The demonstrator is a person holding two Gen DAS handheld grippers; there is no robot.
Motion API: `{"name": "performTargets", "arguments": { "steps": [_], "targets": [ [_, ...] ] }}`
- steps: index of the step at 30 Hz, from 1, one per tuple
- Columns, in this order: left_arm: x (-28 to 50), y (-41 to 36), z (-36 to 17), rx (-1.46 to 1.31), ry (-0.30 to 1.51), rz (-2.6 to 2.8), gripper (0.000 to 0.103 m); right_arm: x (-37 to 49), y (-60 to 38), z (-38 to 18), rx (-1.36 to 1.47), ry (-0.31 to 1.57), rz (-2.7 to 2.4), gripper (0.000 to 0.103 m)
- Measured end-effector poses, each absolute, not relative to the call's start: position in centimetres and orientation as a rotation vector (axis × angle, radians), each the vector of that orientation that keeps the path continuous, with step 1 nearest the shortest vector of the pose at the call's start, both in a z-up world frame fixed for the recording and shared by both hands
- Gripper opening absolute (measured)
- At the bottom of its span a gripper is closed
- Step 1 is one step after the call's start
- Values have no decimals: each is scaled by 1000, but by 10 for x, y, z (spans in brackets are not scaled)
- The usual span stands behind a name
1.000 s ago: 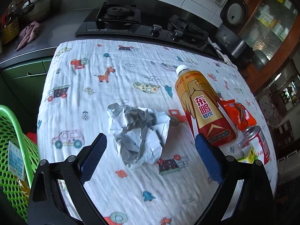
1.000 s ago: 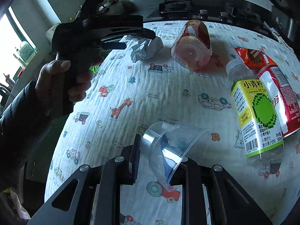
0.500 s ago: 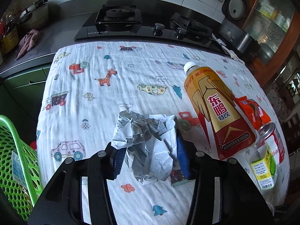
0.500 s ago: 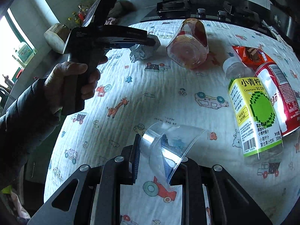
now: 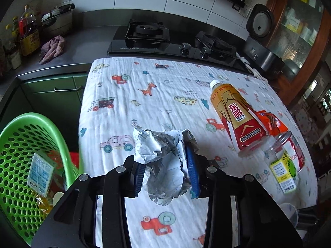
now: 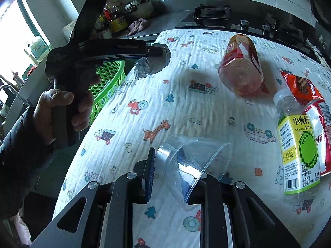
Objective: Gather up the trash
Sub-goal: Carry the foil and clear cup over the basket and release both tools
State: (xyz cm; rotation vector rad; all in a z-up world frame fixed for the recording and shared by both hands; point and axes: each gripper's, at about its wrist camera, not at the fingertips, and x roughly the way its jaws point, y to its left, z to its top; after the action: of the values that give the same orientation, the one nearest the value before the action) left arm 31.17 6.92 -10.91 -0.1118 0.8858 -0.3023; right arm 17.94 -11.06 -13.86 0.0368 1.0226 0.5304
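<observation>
Closing in from wide apart, the blue pads [image 5: 192,171] of the left hand-held gripper [image 5: 166,172] now squeeze the crumpled ball of grey and white paper [image 5: 163,161], and the jaws are closing a little more at this moment. A second ago the paper lay loose on the cloth between open jaws. Now it sits up off the cloth in the grip, and from the right-side view it hangs in the air near the left edge of the desk [image 5: 157,103].

That means one piece of trash is picked up. The round green plastic basket with holes [image 5: 22,144] waits just beside the desk on the left, with a small box already in it. I think the next job is to carry the paper over the basket and let go.

The right hand-held gripper [image 6: 171,173] has not changed its hold. It is clamped on the wall of a clear plastic cup [image 6: 192,161], which sticks out tilted above the cloth. That cup looks ready for the basket too.

Farther out, more trash lies on the car-and-giraffe cloth: a gold and red drink bottle [image 5: 235,119] on its side, an orange snack wrapper [image 5: 271,122], a clear bottle with a yellow-green label [image 6: 298,144] and a red and white can [image 6: 322,128]. These are all to be collected yet.
</observation>
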Motion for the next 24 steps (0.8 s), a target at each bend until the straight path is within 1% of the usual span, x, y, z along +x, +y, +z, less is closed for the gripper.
{"name": "performTargets", "arguments": {
  "steps": [13,18,24],
  "targets": [
    [247,165,-70,-170,782,-140,35,210,-37,-105,9,962,675,22],
    [229,206,-68,-181,774,-58,35,223,2,-96,-1,947,726,22],
    [220,255,-81,-226,809,26,35,240,51,-88,-5,950,767,22]
  ]
}}
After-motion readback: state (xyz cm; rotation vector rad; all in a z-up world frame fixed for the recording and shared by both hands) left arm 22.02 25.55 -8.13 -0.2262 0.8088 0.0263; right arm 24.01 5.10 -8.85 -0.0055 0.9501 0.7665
